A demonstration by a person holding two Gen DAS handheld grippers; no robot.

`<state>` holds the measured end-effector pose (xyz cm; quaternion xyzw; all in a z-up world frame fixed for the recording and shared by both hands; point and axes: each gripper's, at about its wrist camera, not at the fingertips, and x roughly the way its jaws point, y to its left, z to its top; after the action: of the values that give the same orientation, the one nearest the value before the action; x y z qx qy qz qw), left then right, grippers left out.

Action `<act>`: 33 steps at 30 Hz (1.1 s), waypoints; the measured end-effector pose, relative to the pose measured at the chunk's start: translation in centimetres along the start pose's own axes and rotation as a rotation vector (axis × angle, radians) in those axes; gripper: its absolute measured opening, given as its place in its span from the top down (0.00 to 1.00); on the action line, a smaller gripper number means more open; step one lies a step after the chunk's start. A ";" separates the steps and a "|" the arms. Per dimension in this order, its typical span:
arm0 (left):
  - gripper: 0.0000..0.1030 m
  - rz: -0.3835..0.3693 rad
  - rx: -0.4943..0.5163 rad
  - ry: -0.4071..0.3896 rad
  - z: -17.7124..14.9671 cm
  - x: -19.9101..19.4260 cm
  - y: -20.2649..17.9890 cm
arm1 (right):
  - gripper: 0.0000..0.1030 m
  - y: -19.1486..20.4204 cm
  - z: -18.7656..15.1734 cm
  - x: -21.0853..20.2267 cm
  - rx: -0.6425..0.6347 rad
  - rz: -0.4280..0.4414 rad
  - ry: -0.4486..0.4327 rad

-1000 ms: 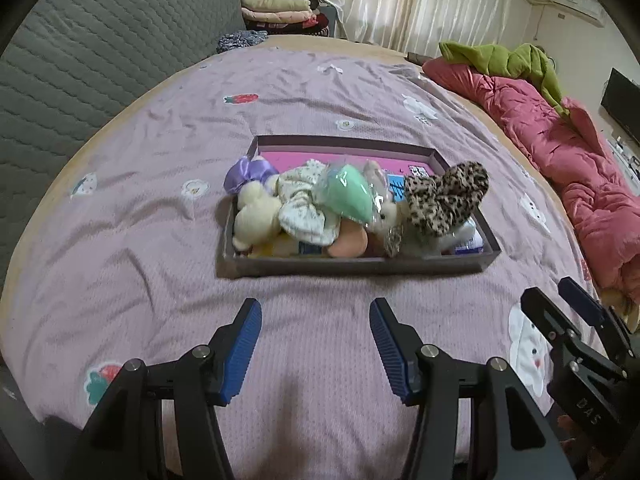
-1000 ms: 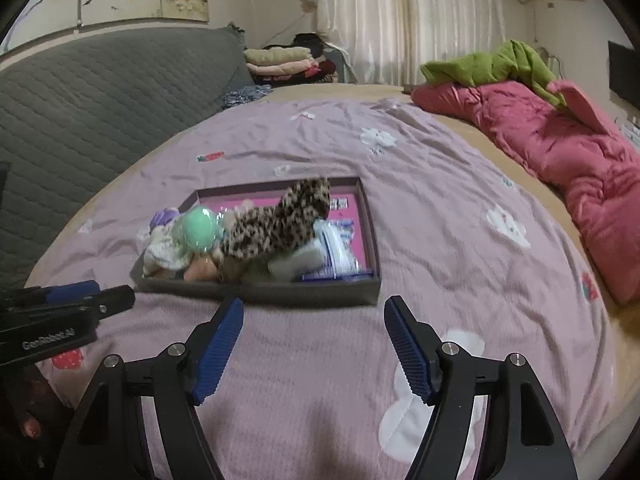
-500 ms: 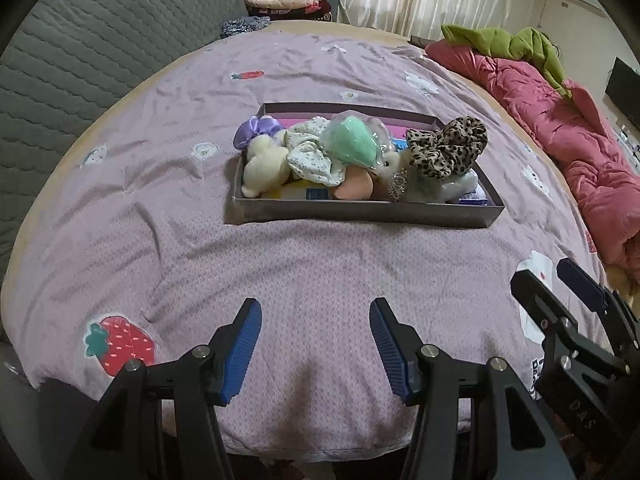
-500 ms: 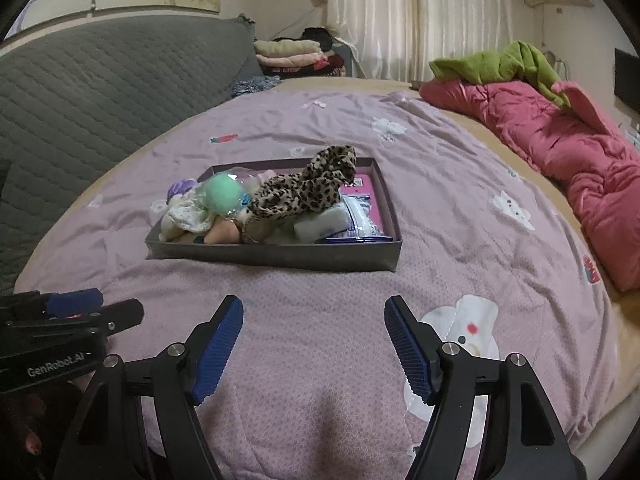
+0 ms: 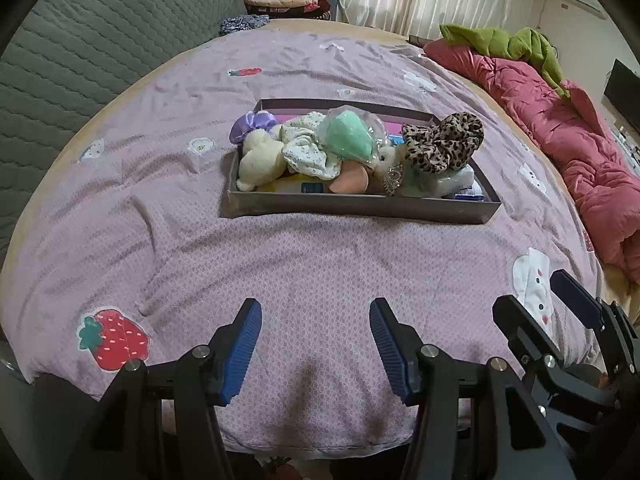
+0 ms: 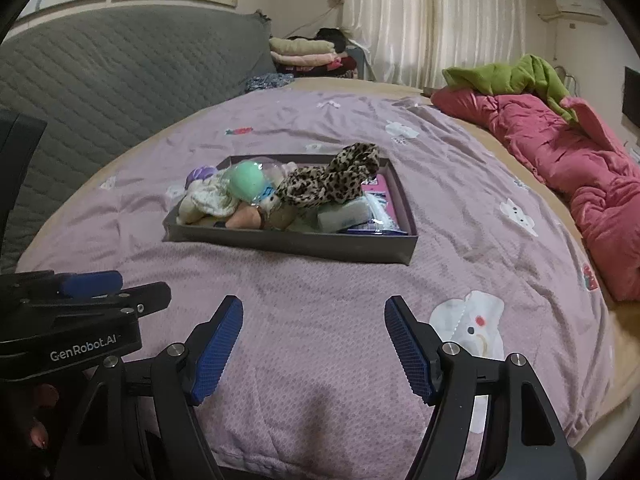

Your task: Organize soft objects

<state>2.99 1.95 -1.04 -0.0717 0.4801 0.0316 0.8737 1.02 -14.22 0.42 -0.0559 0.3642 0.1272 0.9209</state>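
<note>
Left wrist view is showing the left gripper (image 5: 315, 346) and right gripper (image 6: 314, 346) hanging over the near edge of the bed (image 5: 320, 264), jaws apart and holding nothing; both have drawn back from the tray (image 5: 360, 204), which looks like the sorting is finishing. Farther off, the tray is sitting mid-bed, holding a cream plush toy (image 5: 260, 160), a green sponge (image 5: 348, 138) and a leopard scrunchie (image 5: 444, 146).
</note>
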 end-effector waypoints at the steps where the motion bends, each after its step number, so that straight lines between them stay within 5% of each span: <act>1: 0.46 0.001 -0.002 0.004 0.0 0.1 0.0 | 0.27 0.0 0.0 0.1 -0.001 -0.002 0.004; 33: 0.46 0.021 -0.006 0.021 -0.2 1.2 0.1 | 0.27 -1.3 -0.2 1.4 0.046 -0.023 0.029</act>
<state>3.49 2.02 -2.15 -0.0695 0.4900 0.0412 0.8680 2.19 -15.23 -0.65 -0.0406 0.3796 0.1074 0.9180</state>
